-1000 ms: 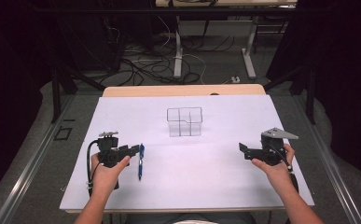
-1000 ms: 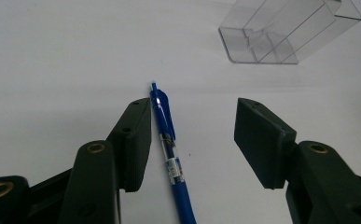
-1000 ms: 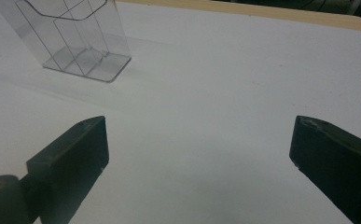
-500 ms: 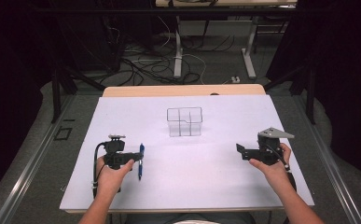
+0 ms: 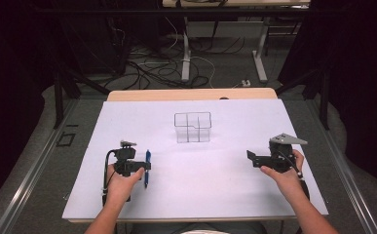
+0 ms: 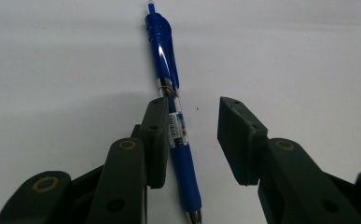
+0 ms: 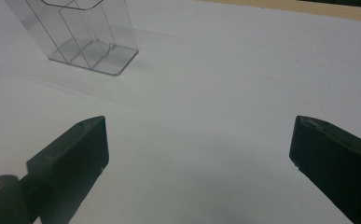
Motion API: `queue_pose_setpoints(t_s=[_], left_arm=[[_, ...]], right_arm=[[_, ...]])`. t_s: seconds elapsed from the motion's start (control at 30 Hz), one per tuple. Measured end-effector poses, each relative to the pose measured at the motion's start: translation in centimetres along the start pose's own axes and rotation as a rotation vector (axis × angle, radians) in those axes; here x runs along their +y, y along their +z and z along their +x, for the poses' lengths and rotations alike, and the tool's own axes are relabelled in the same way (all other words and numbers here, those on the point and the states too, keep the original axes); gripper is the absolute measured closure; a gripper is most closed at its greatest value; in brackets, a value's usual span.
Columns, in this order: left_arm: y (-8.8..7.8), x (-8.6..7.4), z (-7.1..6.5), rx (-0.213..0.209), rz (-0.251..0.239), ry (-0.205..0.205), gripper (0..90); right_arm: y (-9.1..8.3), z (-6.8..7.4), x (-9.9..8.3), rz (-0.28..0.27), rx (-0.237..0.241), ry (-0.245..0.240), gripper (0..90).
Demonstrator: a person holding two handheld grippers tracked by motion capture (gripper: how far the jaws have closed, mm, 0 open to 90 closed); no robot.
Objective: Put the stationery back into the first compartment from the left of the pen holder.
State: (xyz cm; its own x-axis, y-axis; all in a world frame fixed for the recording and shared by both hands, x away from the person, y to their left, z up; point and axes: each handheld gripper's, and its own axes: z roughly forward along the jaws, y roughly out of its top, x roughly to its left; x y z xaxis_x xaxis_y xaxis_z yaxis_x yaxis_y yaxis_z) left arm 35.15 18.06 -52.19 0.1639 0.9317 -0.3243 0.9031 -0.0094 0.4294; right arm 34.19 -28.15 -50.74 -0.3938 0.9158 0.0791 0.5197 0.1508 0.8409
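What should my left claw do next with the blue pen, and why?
Probably finish closing. The left claw has just been closing and straddles the blue pen lying flat on the white table; one pad touches the barrel, the other stands apart, so there is no grip yet. Lift only once both pads press.

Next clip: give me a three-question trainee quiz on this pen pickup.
1. True or false: the left gripper already clamps the blue pen with both pads.
2. Which is wider open: A the left gripper, B the right gripper?
3. What stands mid-table beyond the pen?

Key
1. False: one pad touches the pen, the other stands clear; the jaws have just been closing.
2. B.
3. A clear plastic organizer with compartments.
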Motion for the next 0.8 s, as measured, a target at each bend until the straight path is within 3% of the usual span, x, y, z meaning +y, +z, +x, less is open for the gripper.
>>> queue_pose_setpoints(t_s=[0.33,0.53,0.8], left_arm=[[0.7,0.1,0.2,0.038,0.035,-0.014,66.2],[1.1,0.1,0.4,0.043,0.04,-0.035,70.1],[1.3,0.0,0.4,0.042,0.072,-0.032,72.3]], right_arm=[[-0.1,-0.2,0.0,0.003,0.003,0.019,4.3],[0.0,-0.2,-0.1,0.006,0.008,0.017,4.3],[0.0,-0.2,-0.1,0.005,0.01,0.017,4.3]])
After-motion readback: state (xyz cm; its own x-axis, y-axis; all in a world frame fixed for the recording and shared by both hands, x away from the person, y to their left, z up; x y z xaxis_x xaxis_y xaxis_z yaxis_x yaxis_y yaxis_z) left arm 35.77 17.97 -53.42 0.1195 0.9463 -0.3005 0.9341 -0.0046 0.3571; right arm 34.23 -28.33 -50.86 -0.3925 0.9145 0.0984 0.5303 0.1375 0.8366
